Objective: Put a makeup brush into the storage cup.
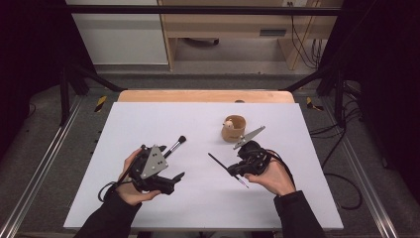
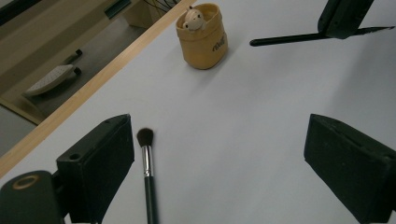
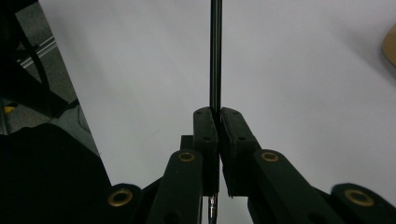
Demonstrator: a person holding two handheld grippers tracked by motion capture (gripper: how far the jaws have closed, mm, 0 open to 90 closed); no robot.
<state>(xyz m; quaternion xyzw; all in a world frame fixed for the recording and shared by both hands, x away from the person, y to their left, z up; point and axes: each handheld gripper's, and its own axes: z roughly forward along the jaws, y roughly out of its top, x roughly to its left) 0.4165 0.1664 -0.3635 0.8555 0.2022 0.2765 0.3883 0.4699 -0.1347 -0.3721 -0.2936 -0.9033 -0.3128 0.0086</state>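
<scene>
A makeup brush (image 1: 176, 145) with a black handle, silver ferrule and dark bristles lies on the white table (image 1: 198, 119). My left gripper (image 1: 172, 166) is open just beside it. In the left gripper view the brush (image 2: 147, 172) lies along the inside of the left jaw, and nothing is between the jaws of the left gripper (image 2: 217, 154). My right gripper (image 1: 232, 170) is shut on a slim black stick (image 1: 218, 161) with a small metal tip at its rear end. In the right gripper view the stick (image 3: 215, 56) runs straight ahead out of the right gripper (image 3: 218, 116).
A small tan cup (image 1: 234, 128) with a pale figurine in it stands upright behind the right gripper; it is also ahead in the left gripper view, as the cup (image 2: 203, 37). A wooden strip (image 1: 205, 95) borders the table's far edge. Metal frame rails flank both sides.
</scene>
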